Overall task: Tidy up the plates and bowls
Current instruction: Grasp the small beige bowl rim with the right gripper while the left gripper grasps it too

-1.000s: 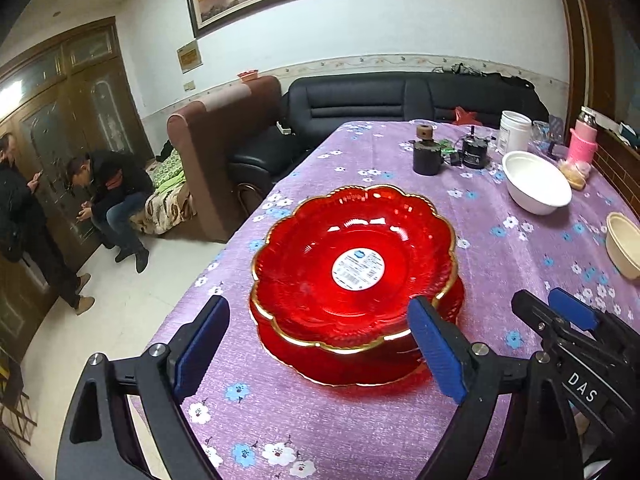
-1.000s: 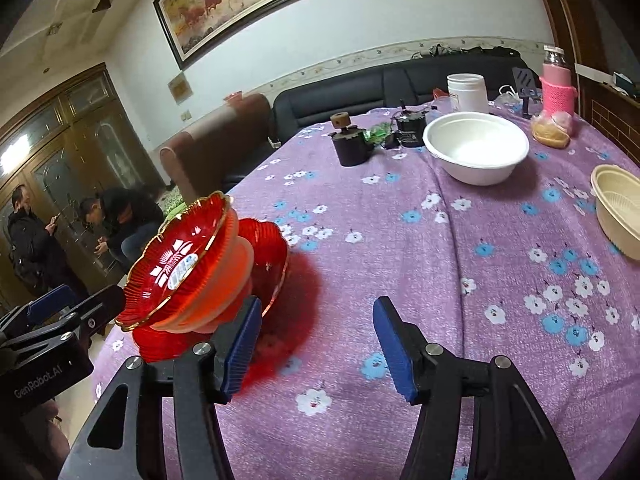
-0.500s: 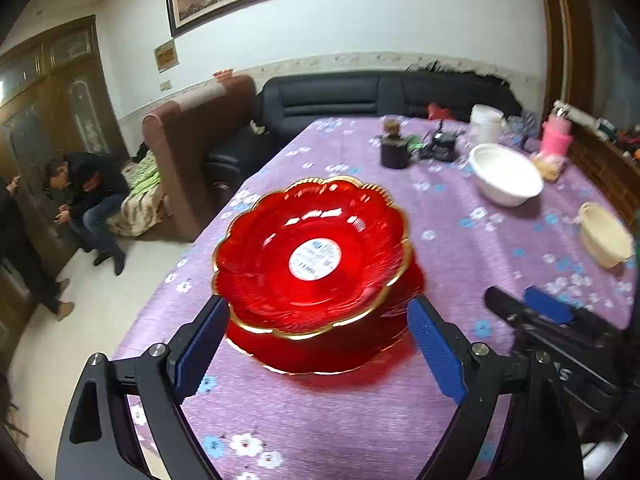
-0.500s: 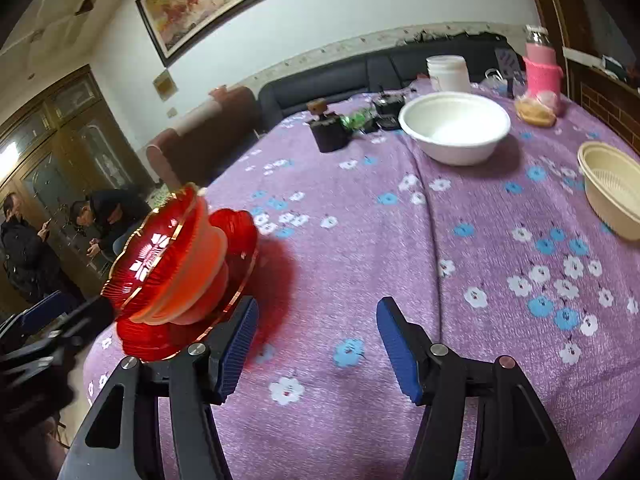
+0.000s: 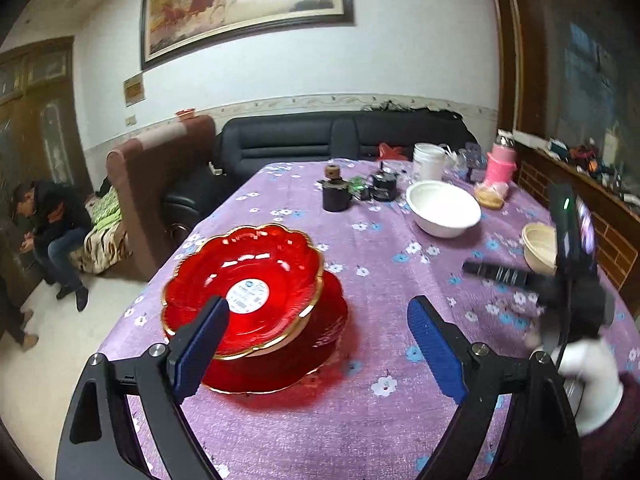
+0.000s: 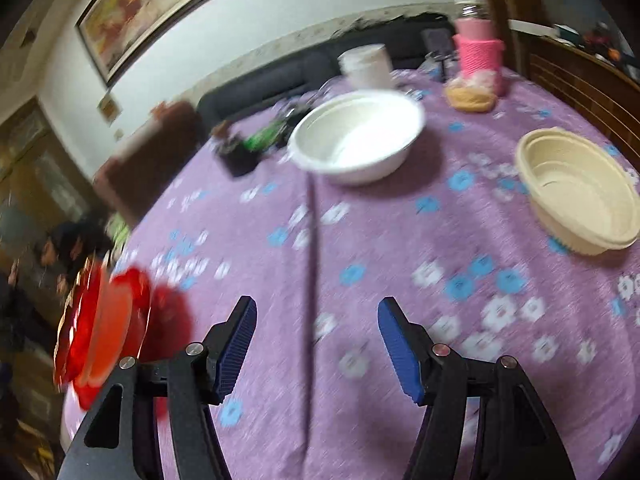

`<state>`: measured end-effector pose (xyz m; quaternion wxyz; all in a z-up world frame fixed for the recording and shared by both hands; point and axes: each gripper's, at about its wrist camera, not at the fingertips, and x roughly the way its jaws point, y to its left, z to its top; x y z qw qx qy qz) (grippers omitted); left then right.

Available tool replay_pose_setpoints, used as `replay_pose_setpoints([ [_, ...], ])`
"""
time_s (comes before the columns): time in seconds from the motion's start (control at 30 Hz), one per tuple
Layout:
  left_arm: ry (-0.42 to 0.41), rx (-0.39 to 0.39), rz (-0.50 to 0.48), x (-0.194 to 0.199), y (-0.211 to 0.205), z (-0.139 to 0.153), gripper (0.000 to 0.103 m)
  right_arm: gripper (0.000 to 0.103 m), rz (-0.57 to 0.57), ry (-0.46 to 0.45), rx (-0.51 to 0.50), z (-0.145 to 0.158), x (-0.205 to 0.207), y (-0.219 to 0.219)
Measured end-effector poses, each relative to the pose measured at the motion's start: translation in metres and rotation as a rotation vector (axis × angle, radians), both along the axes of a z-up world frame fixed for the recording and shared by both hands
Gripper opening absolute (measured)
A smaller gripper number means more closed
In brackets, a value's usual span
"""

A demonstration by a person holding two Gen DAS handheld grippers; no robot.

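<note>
A stack of red gold-rimmed plates sits on the purple flowered tablecloth; the same red plates show blurred at the left in the right wrist view. My left gripper stands open just in front of the stack and to its right, with nothing between its blue pads. My right gripper is open over bare cloth, empty. Ahead of it lie a white bowl and, at the right, a cream bowl. In the left wrist view the white bowl and cream bowl sit further back, and the right gripper's body crosses at the right.
At the table's far end stand a dark cup, a white tub, a pink bottle and small clutter. A black sofa and brown armchair lie beyond. A person sits at the left on the floor side.
The left view has turned right, so the red plates slid from between the fingers to the left. The right gripper swung right, away from the plates, towards the bowls, its fingers slightly wider.
</note>
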<state>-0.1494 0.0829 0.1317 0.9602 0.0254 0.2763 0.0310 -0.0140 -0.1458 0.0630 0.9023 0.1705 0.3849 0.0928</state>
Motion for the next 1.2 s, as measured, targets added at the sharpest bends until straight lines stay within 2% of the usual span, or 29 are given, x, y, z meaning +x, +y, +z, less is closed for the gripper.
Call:
replay_pose_setpoints([
  [0.17,0.045,0.021,-0.033,0.011,-0.014,-0.012,0.090,0.067,-0.092,-0.059,0.004,0.003,-0.005,-0.032],
  [0.27,0.051,0.030,-0.072,0.014,-0.025,-0.017,0.090,0.067,-0.147,-0.104,0.020,0.014,-0.009,-0.062],
  [0.37,0.058,0.041,-0.096,0.017,-0.034,-0.020,0.090,0.071,-0.359,-0.172,-0.065,0.029,-0.019,-0.109],
  [0.43,0.068,0.043,-0.108,0.020,-0.039,-0.023,0.090,0.072,-0.568,-0.151,-0.161,0.029,-0.019,-0.148],
  [0.5,0.082,0.037,-0.114,0.023,-0.044,-0.028,0.090,0.072,-0.695,-0.101,-0.213,0.019,-0.014,-0.178],
  [0.57,0.104,0.030,-0.121,0.028,-0.047,-0.032,0.090,0.072,-0.727,-0.016,-0.178,0.001,-0.005,-0.203],
  [0.63,0.126,0.022,-0.126,0.033,-0.050,-0.035,0.090,0.072,-0.685,0.084,-0.035,-0.026,0.005,-0.223],
  [0.7,0.136,0.012,-0.131,0.035,-0.053,-0.037,0.090,0.066,-0.627,0.125,0.042,-0.039,0.012,-0.224],
  [0.73,0.139,0.009,-0.133,0.036,-0.054,-0.038,0.090,0.057,-0.613,0.093,-0.007,-0.033,0.012,-0.217],
  [0.77,0.141,0.007,-0.133,0.036,-0.055,-0.039,0.090,0.038,-0.581,0.078,-0.005,-0.030,0.012,-0.211],
  [0.87,0.150,0.005,-0.134,0.035,-0.056,-0.041,0.090,0.025,-0.466,0.060,-0.020,-0.027,0.016,-0.188],
  [0.97,0.162,-0.010,-0.131,0.035,-0.054,-0.043,0.090,0.021,-0.334,0.036,-0.029,-0.025,0.017,-0.162],
  [1.03,0.189,-0.038,-0.137,0.040,-0.052,-0.045,0.090,0.021,-0.180,0.003,-0.019,-0.020,0.015,-0.138],
  [1.13,0.230,-0.100,-0.147,0.046,-0.049,-0.045,0.090,0.021,0.053,0.006,0.030,-0.021,0.007,-0.103],
  [1.2,0.251,-0.133,-0.156,0.050,-0.048,-0.046,0.090,0.021,0.100,-0.002,0.000,-0.019,0.004,-0.088],
])
